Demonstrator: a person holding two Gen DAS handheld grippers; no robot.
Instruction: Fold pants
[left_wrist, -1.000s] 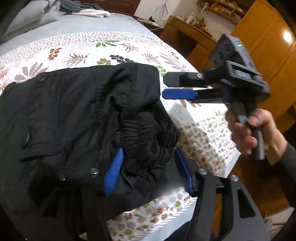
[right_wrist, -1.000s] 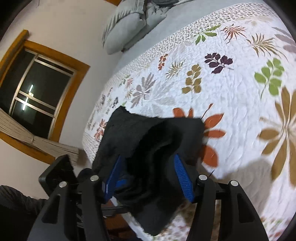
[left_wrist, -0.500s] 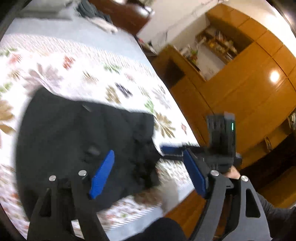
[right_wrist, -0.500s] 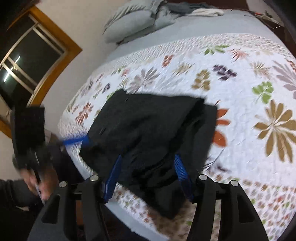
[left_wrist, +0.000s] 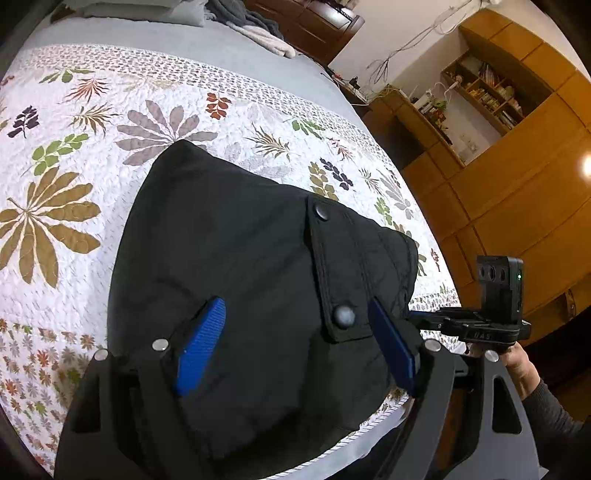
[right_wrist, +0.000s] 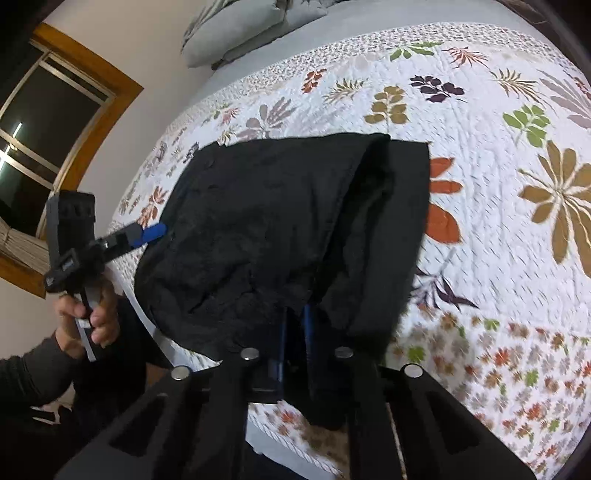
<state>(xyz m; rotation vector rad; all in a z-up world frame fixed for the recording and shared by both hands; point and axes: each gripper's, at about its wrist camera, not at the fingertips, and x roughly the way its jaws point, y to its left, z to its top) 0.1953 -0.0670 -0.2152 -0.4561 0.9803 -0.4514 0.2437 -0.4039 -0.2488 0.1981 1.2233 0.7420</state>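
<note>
Right claw (right_wrist: 295, 325) is clenched on the near edge of the pants (right_wrist: 280, 221), which lie folded on the bed (right_wrist: 498, 221) by its near border. Left claw (left_wrist: 295, 343) hangs spread above them, holding nothing; the bundle's long axis runs away from both claws

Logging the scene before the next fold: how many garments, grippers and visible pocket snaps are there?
black pants: 1, folded on the quilt
grippers: 2, left gripper open over the pants, right gripper shut on their edge
pocket snaps: 2
Total: 5
</note>
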